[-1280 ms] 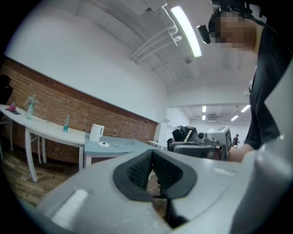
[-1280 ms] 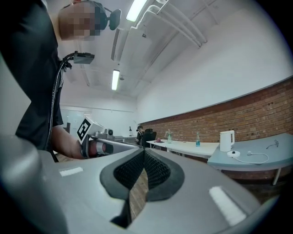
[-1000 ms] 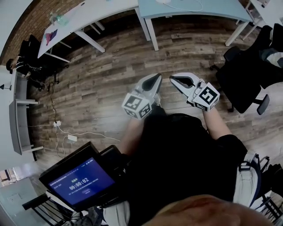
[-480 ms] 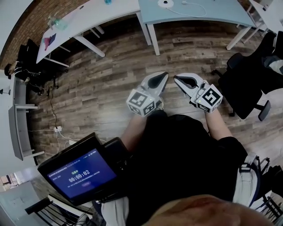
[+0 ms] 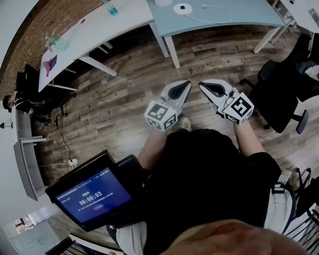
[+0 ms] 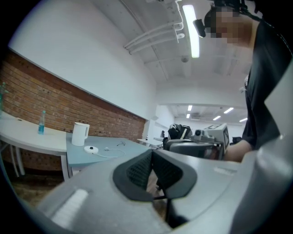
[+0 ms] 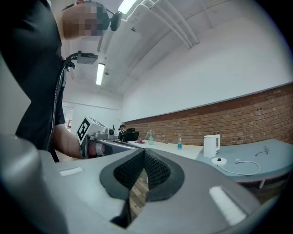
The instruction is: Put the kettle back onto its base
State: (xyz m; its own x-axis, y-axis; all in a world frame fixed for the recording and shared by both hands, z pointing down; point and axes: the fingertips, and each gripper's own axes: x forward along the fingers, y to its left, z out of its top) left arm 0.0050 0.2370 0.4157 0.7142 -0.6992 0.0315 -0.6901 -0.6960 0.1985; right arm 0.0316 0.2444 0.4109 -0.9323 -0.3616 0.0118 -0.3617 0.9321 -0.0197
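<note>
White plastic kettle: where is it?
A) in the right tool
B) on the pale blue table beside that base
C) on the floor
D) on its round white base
B: the white plastic kettle stands on the pale blue table beside its bare round white base.

Head view looks steeply down from above onto the floor (image 5: 124, 99), worktop (image 5: 239, 15) at its top edge. Both gripper views sit low, facing level along own jaws; all three share that worktop, kettle (image 6: 80, 134) far off
</note>
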